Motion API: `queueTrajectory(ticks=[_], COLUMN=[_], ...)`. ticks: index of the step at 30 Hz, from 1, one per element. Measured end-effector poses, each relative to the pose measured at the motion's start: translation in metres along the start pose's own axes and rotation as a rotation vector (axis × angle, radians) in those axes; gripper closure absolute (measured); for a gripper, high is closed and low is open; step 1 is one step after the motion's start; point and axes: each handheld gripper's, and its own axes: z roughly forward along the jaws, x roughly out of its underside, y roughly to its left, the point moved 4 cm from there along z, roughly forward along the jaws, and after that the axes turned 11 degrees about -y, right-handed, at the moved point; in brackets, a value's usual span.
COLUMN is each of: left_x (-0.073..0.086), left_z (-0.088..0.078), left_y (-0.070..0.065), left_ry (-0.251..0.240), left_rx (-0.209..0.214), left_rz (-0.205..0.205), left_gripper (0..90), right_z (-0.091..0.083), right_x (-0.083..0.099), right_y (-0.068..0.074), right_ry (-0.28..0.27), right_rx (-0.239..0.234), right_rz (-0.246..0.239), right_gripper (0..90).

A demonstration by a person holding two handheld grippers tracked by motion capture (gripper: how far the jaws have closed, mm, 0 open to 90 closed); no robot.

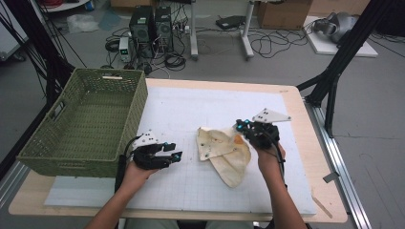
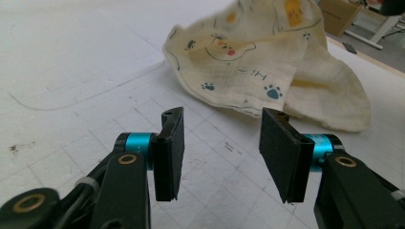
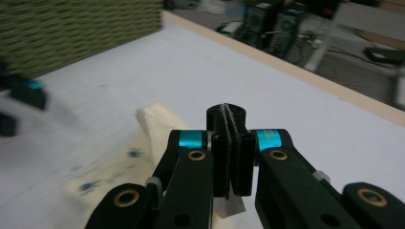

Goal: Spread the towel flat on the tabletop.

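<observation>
Fingers of the right gripper [image 1: 242, 126] pinch the soft, crinkled cream cloth [image 1: 224, 151] at its right edge. Flat black fingers of the left gripper [image 1: 173, 151] stand apart, empty, left of the cloth on the white gridded tabletop [image 1: 191, 186].

The left gripper [image 2: 222, 157] hangs over the white gridded mat [image 2: 71, 71] with jaws apart and empty; the printed cream cloth [image 2: 267, 71] lies crumpled just beyond.

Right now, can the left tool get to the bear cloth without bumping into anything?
Probably yes. The left tool is open and points toward the cloth, with bare white mat between them. The green basket sits off to its other side, and the right tool is at the cloth's far edge.
</observation>
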Motion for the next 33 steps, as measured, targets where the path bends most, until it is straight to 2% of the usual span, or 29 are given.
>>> queueTrajectory(ticks=[6,8,10,11,13,16,19,21,22,24,28,31,33], left_x=[0.001,0.002,0.003,0.003,0.004,0.003,0.003,0.003,0.002,0.001,-0.001,-0.001,0.001], left_z=[0.003,0.004,0.005,0.006,0.006,0.007,0.01,0.011,0.015,0.02,0.034,0.046,0.053], left_y=[-0.003,-0.004,-0.005,-0.005,-0.005,-0.006,-0.009,-0.011,-0.014,-0.017,-0.022,-0.026,-0.028], left_ry=[0.008,0.013,0.024,0.028,0.026,0.015,0.017,0.021,0.023,0.021,0.031,0.033,0.047], left_rx=[0.013,0.016,0.021,0.021,0.021,0.023,0.036,0.038,0.047,0.053,0.059,0.053,0.032], left_rz=[-0.009,-0.021,-0.029,-0.034,-0.039,-0.058,-0.057,-0.053,-0.055,-0.061,-0.07,-0.075,-0.084], left_gripper=[49.7,48.3,46.5,45.7,44.5,44.1,44.2,44.6,44.8,45.1,45.7,44.2,38.7], right_z=[0.005,0.005,0.003,0.003,0.001,-0.007,-0.018,-0.028,-0.033,-0.042,-0.055,-0.06,-0.061], right_x=[0.007,0.012,0.019,0.021,0.025,0.029,0.033,0.035,0.037,0.041,0.054,0.063,0.068], right_y=[-0.05,-0.064,-0.073,-0.075,-0.075,-0.069,-0.061,-0.055,-0.052,-0.046,-0.03,-0.022,-0.019], right_ry=[0.062,0.081,0.103,0.109,0.11,0.092,0.092,0.062,0.063,0.048,0.051,0.054,0.052], right_rx=[0.18,0.241,0.275,0.276,0.274,0.262,0.234,0.215,0.212,0.171,0.124,0.1,0.086], right_rz=[0.034,0.064,0.096,0.114,0.125,0.106,0.081,0.064,0.059,0.07,0.037,0.018,0.024], right_gripper=[89.2,89.1,88.5,85.8,72.1,64.5,60.5,58.5,57.1,54.0,53.0,50.7,48.2])
